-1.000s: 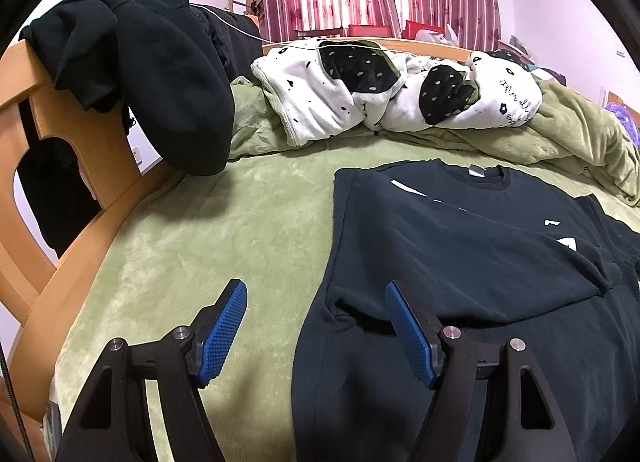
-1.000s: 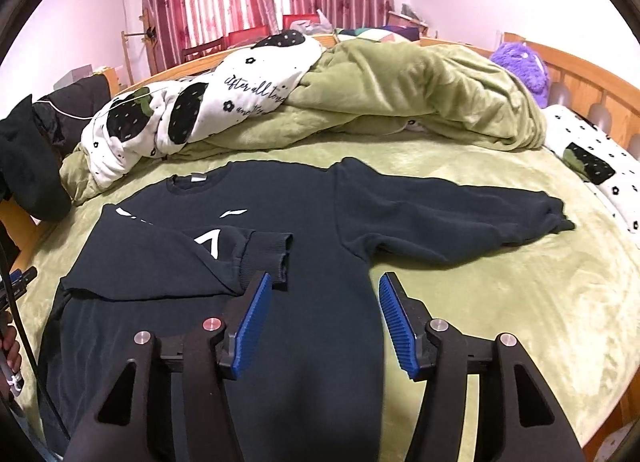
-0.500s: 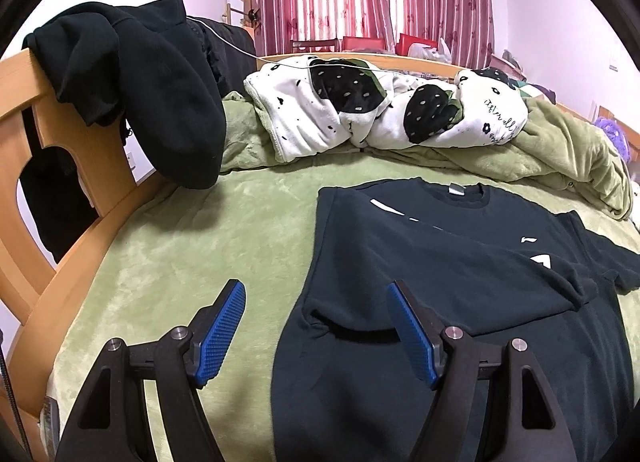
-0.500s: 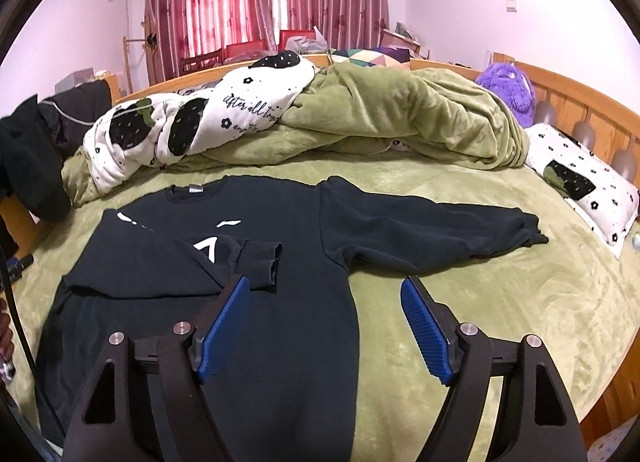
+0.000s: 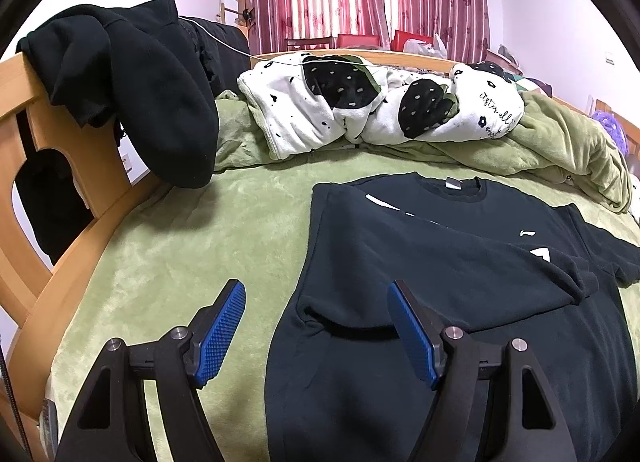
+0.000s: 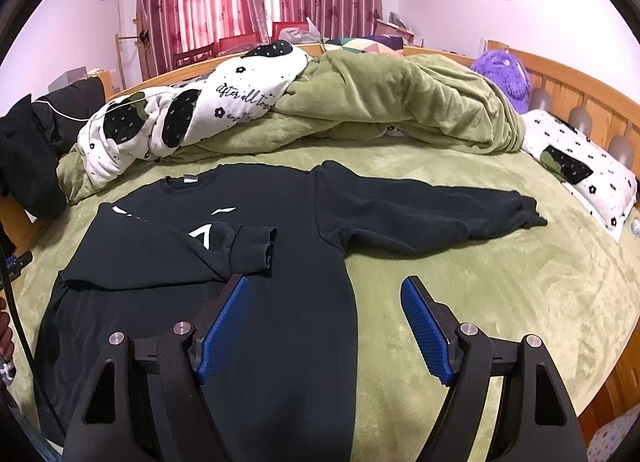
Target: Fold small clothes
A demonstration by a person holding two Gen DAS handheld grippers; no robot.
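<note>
A black sweatshirt (image 6: pixel 288 302) with a white logo lies face up on the green bed sheet (image 6: pixel 500 282). One sleeve (image 6: pixel 180 258) is folded across the chest; the other sleeve (image 6: pixel 432 218) stretches out flat to the right. The sweatshirt also shows in the left wrist view (image 5: pixel 420 262). My left gripper (image 5: pixel 316 330) is open and empty above the garment's left edge, near the folded armpit. My right gripper (image 6: pixel 324 326) is open and empty above the garment's right side and lower body.
A rumpled green blanket (image 6: pixel 400 102) and a white quilt with black spots (image 5: pixel 360 110) lie piled at the back of the bed. Dark clothes (image 5: pixel 140 82) hang over the wooden bed frame (image 5: pixel 44 166) at left. A spotted pillow (image 6: pixel 580 166) and purple plush toy (image 6: pixel 504 74) sit at right.
Both grippers have pulled back and up from the sweatshirt, so more of the bed shows. The right gripper's jaws have opened wider. The sweatshirt has not moved.
</note>
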